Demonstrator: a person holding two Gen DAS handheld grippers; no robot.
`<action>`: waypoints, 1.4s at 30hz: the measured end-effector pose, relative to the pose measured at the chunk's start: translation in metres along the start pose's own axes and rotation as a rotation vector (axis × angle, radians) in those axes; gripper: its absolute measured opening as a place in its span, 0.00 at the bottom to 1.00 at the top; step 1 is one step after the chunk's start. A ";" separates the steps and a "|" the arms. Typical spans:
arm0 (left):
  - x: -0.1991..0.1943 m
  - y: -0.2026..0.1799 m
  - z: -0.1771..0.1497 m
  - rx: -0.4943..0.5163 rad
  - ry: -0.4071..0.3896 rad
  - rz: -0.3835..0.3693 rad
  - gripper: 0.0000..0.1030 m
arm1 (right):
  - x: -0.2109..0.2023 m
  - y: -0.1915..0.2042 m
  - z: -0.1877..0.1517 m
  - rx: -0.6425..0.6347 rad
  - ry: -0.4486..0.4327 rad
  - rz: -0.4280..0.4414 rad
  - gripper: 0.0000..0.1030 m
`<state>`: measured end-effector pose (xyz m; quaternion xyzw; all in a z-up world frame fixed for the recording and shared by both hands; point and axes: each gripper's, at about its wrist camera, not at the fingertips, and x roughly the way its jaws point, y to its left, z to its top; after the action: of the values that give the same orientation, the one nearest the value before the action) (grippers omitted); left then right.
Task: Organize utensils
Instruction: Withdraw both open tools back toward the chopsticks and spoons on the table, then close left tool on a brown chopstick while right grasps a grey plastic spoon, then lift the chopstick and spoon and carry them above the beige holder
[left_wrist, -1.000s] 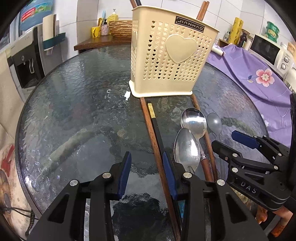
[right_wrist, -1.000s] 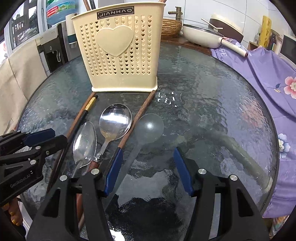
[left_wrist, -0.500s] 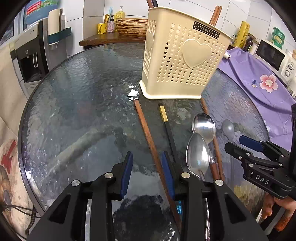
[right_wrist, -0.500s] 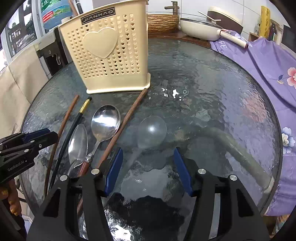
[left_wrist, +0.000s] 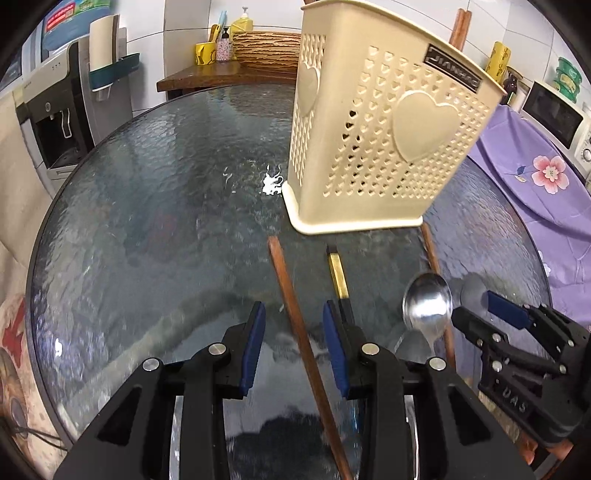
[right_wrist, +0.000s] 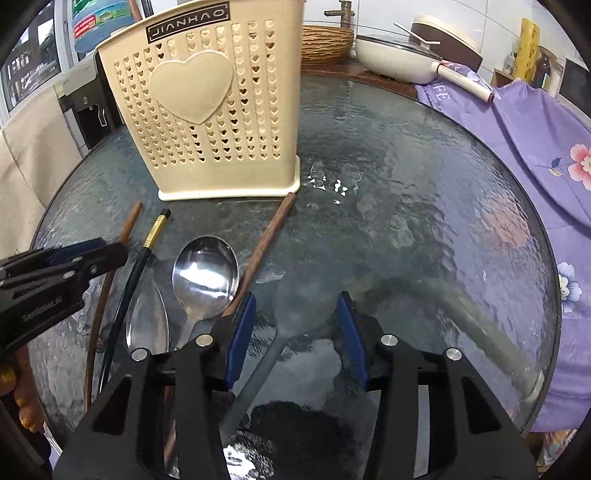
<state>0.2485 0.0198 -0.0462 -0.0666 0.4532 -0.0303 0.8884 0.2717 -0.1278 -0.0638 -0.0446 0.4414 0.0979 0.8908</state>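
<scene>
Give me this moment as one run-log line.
left gripper: open, straddling brown chopstick | right gripper: jaws just closing around translucent spoon, not gripped | caddy: upright

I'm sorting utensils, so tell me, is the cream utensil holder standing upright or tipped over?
Upright. The cream holder sits flat on its base rim on the glass table, open top upward, with chopstick ends poking out above it.

Three spoons (right_wrist: 205, 273), three chopsticks (right_wrist: 269, 230), one cream holder (right_wrist: 207, 110).
</scene>
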 end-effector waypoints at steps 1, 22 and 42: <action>0.002 0.000 0.003 0.000 0.003 -0.001 0.28 | 0.002 -0.001 0.002 0.000 0.000 0.001 0.42; 0.012 0.001 0.015 -0.017 0.015 -0.014 0.07 | 0.005 -0.005 0.015 -0.036 -0.019 0.060 0.35; -0.078 -0.001 0.026 -0.029 -0.211 -0.123 0.07 | -0.072 -0.024 0.025 -0.031 -0.277 0.179 0.35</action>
<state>0.2237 0.0298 0.0318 -0.1098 0.3526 -0.0707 0.9266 0.2536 -0.1567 0.0082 -0.0049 0.3148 0.1891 0.9301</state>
